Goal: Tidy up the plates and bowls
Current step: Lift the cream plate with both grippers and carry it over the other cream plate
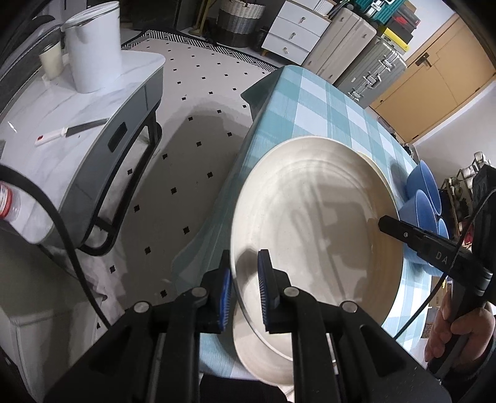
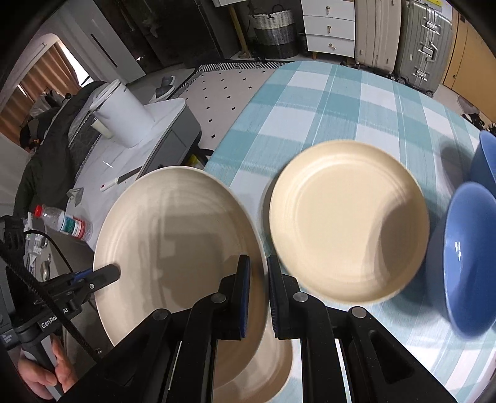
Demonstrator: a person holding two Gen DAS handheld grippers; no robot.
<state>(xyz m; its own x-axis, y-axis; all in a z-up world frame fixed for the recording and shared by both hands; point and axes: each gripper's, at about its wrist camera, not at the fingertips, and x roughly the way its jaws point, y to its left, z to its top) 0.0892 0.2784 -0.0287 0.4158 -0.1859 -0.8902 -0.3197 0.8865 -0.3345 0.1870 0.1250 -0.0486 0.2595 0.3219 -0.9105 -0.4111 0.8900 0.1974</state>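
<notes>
A large cream plate (image 1: 316, 223) is held up, tilted, above the checked tablecloth (image 1: 310, 102). My left gripper (image 1: 243, 288) is shut on its near rim. My right gripper (image 2: 256, 297) is shut on the opposite rim of the same plate (image 2: 173, 248); its finger (image 1: 403, 232) shows in the left wrist view. Another cream plate (image 1: 263, 356) lies under the held one, also seen in the right wrist view (image 2: 272, 362). A third cream plate (image 2: 347, 220) lies flat to the right. Blue bowls (image 2: 471, 257) stand at the right edge, also in the left wrist view (image 1: 424, 186).
A white side table (image 1: 77, 102) stands left of the dining table with a white kettle (image 1: 93, 46), a knife (image 1: 71, 131) and a plastic bottle (image 2: 65, 223). Suitcases (image 2: 421, 43), a drawer unit (image 2: 328, 28) and a basket (image 2: 276, 31) stand at the back.
</notes>
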